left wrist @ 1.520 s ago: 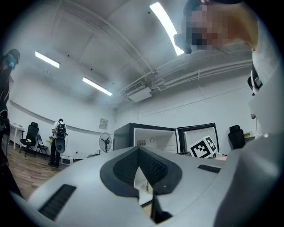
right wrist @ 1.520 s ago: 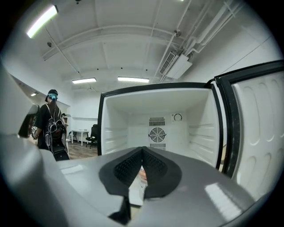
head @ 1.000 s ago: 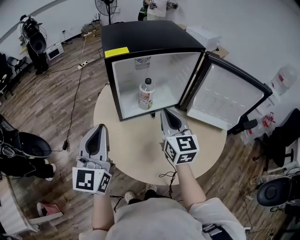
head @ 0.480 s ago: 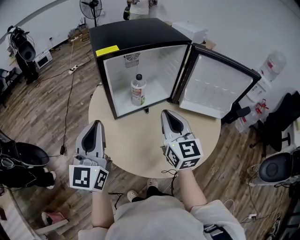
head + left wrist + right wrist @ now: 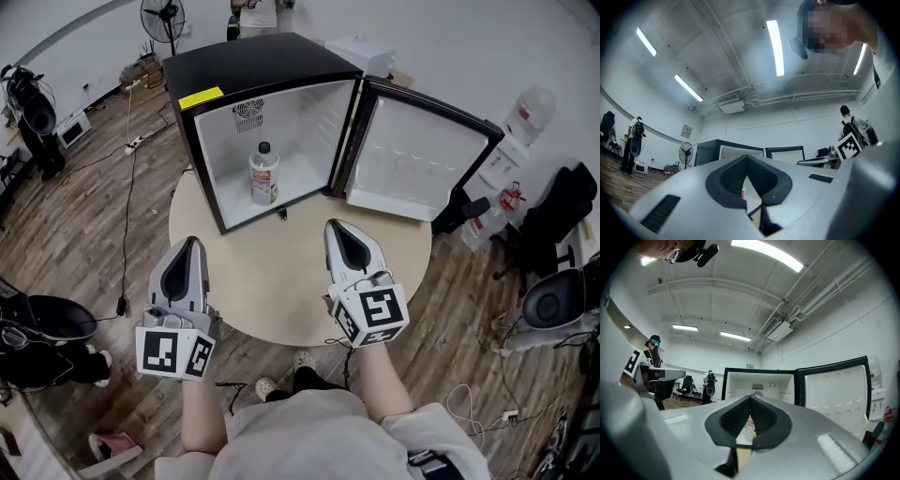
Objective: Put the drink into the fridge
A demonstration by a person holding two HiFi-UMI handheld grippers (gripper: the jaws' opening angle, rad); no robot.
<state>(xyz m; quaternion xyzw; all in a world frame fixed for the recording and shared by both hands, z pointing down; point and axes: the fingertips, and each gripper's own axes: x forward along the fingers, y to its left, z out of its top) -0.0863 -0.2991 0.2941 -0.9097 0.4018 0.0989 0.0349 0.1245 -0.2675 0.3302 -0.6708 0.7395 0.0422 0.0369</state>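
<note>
In the head view the black fridge (image 5: 253, 70) fills the upper centre of the frame, its door (image 5: 412, 155) swung wide to the right, and both stand on the round table (image 5: 281, 291) that takes up the middle. My left gripper (image 5: 192, 246) sits at lower left and my right gripper (image 5: 339, 228) at lower centre-right. Both have their jaws pressed together with nothing between them, and both hover over the near half of the table, well apart from the fridge. The drink (image 5: 263, 174) stands upright on the fridge floor, toward the back and just left of centre, so I judge the placing done and the door the only thing left. To shut it well I would bring the right gripper around the door's far edge and push on the outer face in a smooth arc. I would keep the tips clear of the opening, so nothing jars the fridge and topples the bottle.
</note>
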